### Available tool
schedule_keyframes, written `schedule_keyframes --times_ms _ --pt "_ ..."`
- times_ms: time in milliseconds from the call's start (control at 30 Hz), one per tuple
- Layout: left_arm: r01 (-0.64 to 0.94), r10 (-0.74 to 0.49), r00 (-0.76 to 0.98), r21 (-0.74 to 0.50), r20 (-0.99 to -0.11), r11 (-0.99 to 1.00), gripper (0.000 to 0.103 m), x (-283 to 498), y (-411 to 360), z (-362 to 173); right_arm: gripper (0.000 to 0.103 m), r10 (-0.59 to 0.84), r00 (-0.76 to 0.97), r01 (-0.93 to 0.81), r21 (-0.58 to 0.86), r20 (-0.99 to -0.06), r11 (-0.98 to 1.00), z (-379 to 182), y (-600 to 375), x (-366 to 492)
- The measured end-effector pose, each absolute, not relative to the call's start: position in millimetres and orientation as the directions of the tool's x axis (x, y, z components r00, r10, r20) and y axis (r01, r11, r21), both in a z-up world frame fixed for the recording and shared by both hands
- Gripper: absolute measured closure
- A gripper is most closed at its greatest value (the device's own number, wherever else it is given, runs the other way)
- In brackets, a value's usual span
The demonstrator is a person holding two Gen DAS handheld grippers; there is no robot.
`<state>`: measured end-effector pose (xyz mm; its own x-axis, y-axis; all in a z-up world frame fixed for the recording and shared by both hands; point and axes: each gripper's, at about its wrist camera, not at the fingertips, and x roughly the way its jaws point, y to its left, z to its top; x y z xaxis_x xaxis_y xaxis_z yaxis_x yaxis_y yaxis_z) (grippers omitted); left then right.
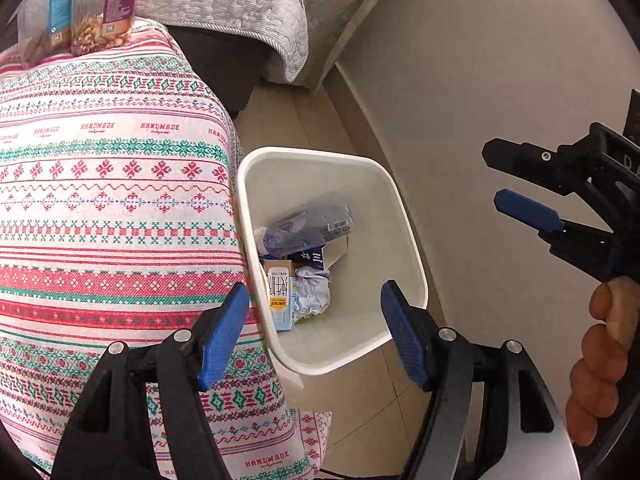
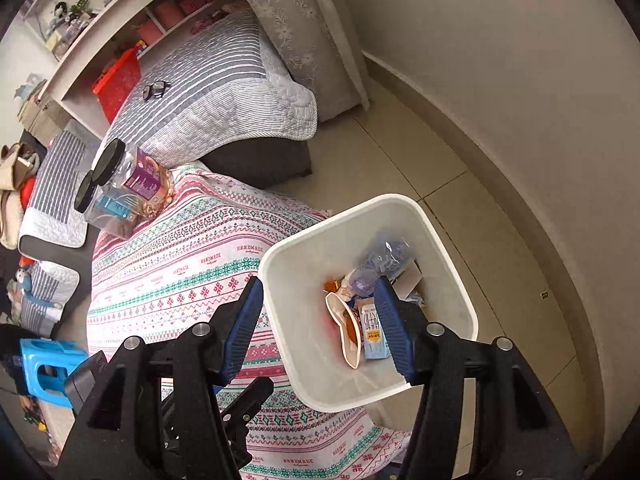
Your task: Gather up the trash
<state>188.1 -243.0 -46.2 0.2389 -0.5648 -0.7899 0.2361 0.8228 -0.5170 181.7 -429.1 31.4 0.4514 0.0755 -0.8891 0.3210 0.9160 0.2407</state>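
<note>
Both grippers, left gripper (image 1: 314, 330) and right gripper (image 2: 318, 328), are hanging spread and empty above the white bin (image 1: 404, 216), apparently dropping height. The trash, a bottle (image 1: 308, 228), carton (image 1: 279, 294) and wrapper (image 2: 344, 330), is lying inside it, beside the table's cloth-draped edge (image 1: 120, 208).

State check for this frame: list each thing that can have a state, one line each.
Left gripper: open, nothing between fingers.
Right gripper: open, empty, above bin.
Bin: upright, lidless, partly filled.
Bottle: lying in bin.
Milk carton: in bin.
Two jars: lids on.
</note>
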Motion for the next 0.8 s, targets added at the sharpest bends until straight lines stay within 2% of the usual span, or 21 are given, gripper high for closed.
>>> schedule_keyframes --times_ms 200,333,367,433,500,667,800 --pt "0.181 -0.428 0.365 -0.388 -0.827 0.904 0.031 167 -180 -14 0.032 0.069 0.534 0.204 0.208 -0.843 0.957 60 -375 152" --pt "0.16 -0.31 0.437 -0.266 -0.845 0.951 0.031 139 -145 -1 0.031 0.076 0.581 0.157 0.203 -0.811 0.966 68 -343 111" --pt "0.146 -0.292 0.455 -0.253 -0.841 0.956 0.03 133 -136 4 0.031 0.067 0.596 0.145 0.189 -0.8 0.971 73 -334 100" --pt "0.114 -0.264 0.496 -0.24 -0.827 0.964 0.021 115 -118 15 0.028 0.045 0.643 0.112 0.152 -0.765 0.982 82 -316 79" --pt "0.094 -0.233 0.537 -0.217 -0.811 0.972 0.02 100 -103 27 0.021 0.011 0.683 0.097 0.105 -0.731 0.99 88 -301 56" --pt "0.09 -0.172 0.615 -0.148 -0.77 0.985 0.015 63 -78 50 0.02 0.01 0.722 0.102 0.12 -0.692 0.988 89 -278 12" --pt "0.065 -0.139 0.641 -0.127 -0.755 0.99 0.014 38 -61 56 0.017 -0.062 0.741 0.137 0.06 -0.669 0.989 87 -262 -15"
